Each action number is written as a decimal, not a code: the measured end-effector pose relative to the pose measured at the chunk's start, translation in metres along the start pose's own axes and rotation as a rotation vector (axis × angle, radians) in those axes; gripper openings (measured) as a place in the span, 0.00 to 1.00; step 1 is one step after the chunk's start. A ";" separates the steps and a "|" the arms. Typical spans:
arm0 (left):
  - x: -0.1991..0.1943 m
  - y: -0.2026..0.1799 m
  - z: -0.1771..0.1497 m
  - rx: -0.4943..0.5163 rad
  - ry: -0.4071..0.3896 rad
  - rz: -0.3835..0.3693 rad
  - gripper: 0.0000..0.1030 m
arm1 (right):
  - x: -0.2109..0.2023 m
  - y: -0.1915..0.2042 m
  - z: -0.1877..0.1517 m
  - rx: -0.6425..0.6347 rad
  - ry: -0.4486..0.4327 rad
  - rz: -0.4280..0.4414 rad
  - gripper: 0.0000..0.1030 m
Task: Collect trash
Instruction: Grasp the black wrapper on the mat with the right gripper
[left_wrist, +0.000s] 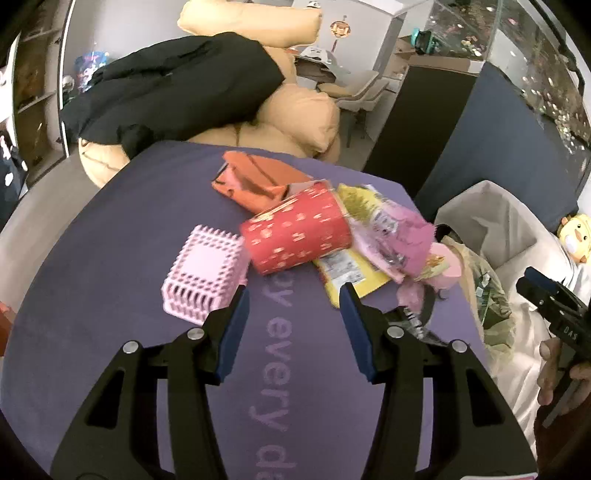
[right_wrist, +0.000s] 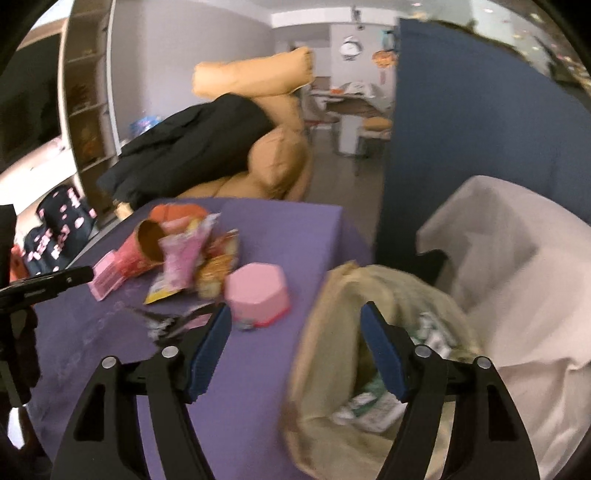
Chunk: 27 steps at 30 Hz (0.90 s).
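The red cup (left_wrist: 295, 230) lies just ahead of the open, empty left tool (left_wrist: 293, 295).

A black coat (left_wrist: 173, 85) lies draped over a tan beanbag chair (left_wrist: 303, 118) behind the purple tablecloth (left_wrist: 122, 258). A pink lattice basket (left_wrist: 203, 273) sits upside down on the cloth. A dark blue partition (right_wrist: 480, 129) stands to the right, a wooden shelf unit (right_wrist: 86, 110) at left, and a yellow plush toy (left_wrist: 576, 236) rests on pale fabric.
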<state>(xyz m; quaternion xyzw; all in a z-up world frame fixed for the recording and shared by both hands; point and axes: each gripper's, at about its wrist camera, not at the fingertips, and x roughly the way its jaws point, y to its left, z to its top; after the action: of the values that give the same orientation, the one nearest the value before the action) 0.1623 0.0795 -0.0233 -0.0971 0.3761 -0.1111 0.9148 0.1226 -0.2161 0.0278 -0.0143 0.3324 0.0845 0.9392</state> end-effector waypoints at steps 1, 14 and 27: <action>0.000 0.004 -0.002 -0.007 0.003 0.000 0.47 | 0.004 0.008 0.000 -0.010 0.009 0.017 0.62; -0.008 0.030 -0.015 -0.055 -0.007 -0.013 0.47 | 0.065 0.093 -0.004 -0.157 0.135 0.208 0.43; -0.014 0.033 -0.018 -0.063 -0.011 -0.033 0.47 | 0.067 0.102 -0.034 -0.156 0.242 0.297 0.29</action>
<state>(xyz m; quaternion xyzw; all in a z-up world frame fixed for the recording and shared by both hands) 0.1446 0.1134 -0.0350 -0.1324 0.3728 -0.1137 0.9113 0.1349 -0.1080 -0.0375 -0.0476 0.4336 0.2453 0.8658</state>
